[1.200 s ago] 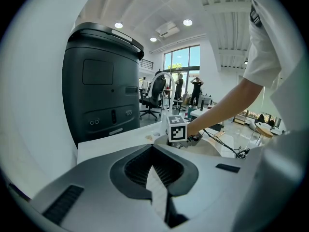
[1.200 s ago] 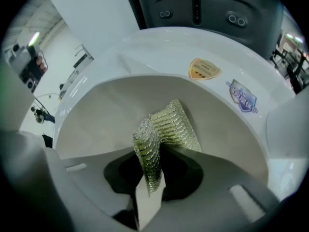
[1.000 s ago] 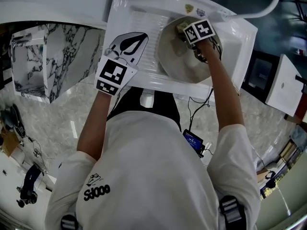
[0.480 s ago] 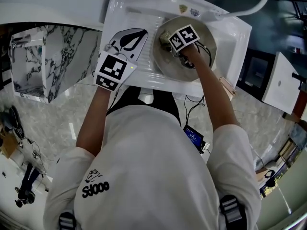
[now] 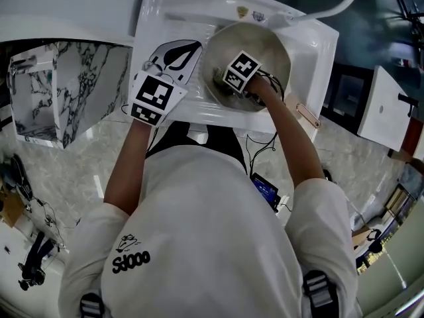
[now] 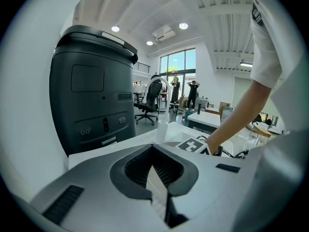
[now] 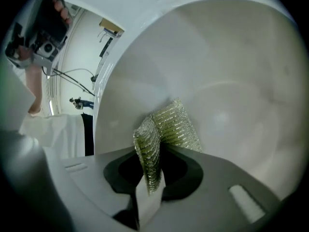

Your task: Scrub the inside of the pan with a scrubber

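Note:
A round pale pan (image 5: 262, 45) lies in the basin of the white sink (image 5: 318, 52). My right gripper (image 5: 222, 83), under its marker cube, is down inside the pan near its left near wall. It is shut on a green-gold mesh scrubber (image 7: 166, 125), which is folded and pressed against the pan's smooth inner wall (image 7: 231, 81). My left gripper (image 5: 173, 57) hovers over the ribbed drainboard (image 5: 199, 28) left of the pan, shut with nothing between its jaws (image 6: 155, 170).
A white faucet spout (image 5: 334, 8) curves in above the sink's far right corner. A marble-faced counter (image 5: 73, 85) stands to the left. The left gripper view shows a tall dark bin-like unit (image 6: 91, 91) and distant people near windows.
My right gripper has slid with the scrubber from the pan's far right side across to its near left side. The left gripper has barely moved.

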The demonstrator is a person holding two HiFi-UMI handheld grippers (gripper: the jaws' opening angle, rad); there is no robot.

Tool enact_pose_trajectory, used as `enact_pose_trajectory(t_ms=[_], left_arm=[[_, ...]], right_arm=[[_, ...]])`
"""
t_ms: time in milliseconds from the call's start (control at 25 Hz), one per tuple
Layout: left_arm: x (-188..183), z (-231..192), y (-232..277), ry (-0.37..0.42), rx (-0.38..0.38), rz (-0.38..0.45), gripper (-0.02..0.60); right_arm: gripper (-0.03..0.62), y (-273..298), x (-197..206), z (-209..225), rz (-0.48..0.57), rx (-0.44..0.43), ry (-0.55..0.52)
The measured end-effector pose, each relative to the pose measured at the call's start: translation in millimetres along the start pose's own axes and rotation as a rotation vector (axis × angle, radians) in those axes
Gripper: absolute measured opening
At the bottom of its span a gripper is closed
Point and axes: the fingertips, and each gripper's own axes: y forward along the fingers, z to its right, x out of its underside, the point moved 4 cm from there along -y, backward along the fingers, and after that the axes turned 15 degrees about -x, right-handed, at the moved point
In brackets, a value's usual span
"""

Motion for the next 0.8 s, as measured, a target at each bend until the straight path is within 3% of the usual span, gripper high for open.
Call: enact_pose_trajectory(t_ms=[200, 320, 520, 800], left_arm=[[0.6, 2.8, -1.0, 0.002, 0.0, -0.001, 0.003], [-0.8, 3.7, 0.4, 0.002, -0.001, -0.001, 0.003], [-1.1, 5.0, -0.7, 0.009, -0.001, 0.0, 0.003], [1.2, 9.1, -0.9, 0.006, 0.0, -0.008, 0.003]], right_arm=[[0.078, -6.6, 31.4, 10.0, -0.181, 0.067, -0.006], [0.078, -16.6, 44.0, 22.1, -0.221, 0.083, 0.032], [0.077, -31.8, 52.8, 39.0, -0.204, 0.1, 0.072], [0.077, -63.8, 56.5, 65.8, -0.124, 0.222, 0.114]])
